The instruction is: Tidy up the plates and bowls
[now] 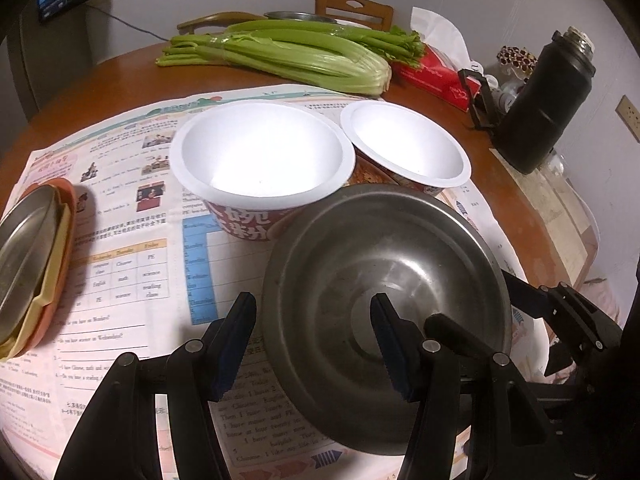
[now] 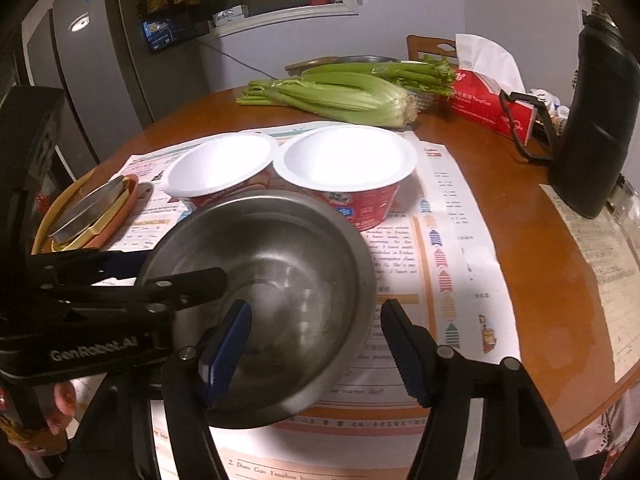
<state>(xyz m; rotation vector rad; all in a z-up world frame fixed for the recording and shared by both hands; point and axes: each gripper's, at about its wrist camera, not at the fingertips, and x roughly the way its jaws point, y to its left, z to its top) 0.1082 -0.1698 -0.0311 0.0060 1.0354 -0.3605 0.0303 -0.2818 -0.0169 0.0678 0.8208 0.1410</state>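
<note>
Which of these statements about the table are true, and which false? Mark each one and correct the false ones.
1. Both grippers are open, one finger of each inside the steel bowl. True: left gripper, right gripper.
2. The two paper bowls hold soup. False: the nearer paper bowl and the farther paper bowl look empty.
3. Celery lies behind the paper bowls. True.
4. The black flask lies on its side. False: it stands upright.
</note>
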